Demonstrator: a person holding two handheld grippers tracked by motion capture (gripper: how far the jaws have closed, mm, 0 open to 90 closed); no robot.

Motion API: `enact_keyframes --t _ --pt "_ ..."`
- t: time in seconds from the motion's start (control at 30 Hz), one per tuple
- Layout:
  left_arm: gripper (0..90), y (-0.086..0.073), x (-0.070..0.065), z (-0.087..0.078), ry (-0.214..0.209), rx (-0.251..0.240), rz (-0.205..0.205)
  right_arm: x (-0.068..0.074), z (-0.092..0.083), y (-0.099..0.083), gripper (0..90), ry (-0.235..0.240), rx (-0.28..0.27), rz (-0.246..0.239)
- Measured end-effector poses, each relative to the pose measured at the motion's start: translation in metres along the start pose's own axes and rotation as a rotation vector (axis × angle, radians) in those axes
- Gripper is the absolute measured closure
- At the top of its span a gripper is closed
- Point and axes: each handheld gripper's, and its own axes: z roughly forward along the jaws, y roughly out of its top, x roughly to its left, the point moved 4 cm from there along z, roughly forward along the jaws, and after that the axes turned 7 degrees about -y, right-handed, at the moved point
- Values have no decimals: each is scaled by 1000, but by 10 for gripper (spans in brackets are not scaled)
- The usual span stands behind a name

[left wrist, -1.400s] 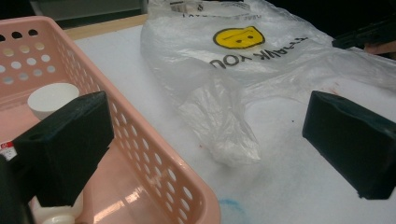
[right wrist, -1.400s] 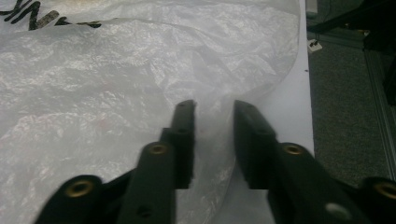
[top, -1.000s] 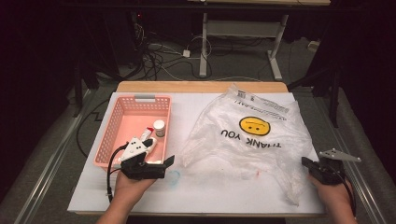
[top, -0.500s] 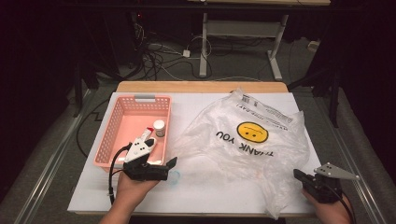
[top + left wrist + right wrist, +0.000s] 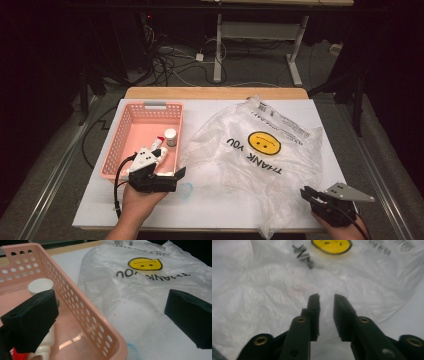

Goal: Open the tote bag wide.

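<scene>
A clear plastic bag (image 5: 260,160) with a yellow smiley and "THANK YOU" lies spread over the white table's right half. At its near right corner, my right gripper (image 5: 306,194) sits by the front edge. In the right gripper view its jaws (image 5: 326,297) have just been opening; a narrow gap stands between them, and the bag's film (image 5: 274,290) shows through it. My left gripper (image 5: 176,177) rests at the near right corner of a pink basket (image 5: 112,150). Its jaws (image 5: 111,300) stand wide open astride the basket's wall (image 5: 82,312), gripping nothing.
In the basket stand a small white-capped bottle (image 5: 170,136) and a white tube (image 5: 46,345). A faint blue stain (image 5: 185,190) marks the white table (image 5: 225,212) beside the basket. Cables and desk legs lie on the floor beyond the far edge.
My right gripper has slid toward the front edge and a little left, drawing the bag's near right corner with it. The left gripper has stayed put.
</scene>
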Motion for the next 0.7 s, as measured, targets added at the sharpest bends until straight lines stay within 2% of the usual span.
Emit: enact_keyframes --t 0.1,0.23,0.33,0.47,0.53,0.7 --pt "0 -1 2 1 -3 -2 -6 -11 -10 6 669 11 -60 50" --pt "0 -2 -1 4 -33 19 -20 -15 -9 18 557 42 -81 52" --pt "0 -1 -3 4 -42 21 -13 -13 2 28 414 58 -93 23" --pt "0 -2 -4 5 -58 19 -6 -11 20 40 228 87 -119 20" --pt "0 -2 -5 4 -59 13 -4 -8 28 42 186 101 -111 30" --pt "0 -3 -7 2 -61 12 -4 2 44 51 21 121 -118 4"
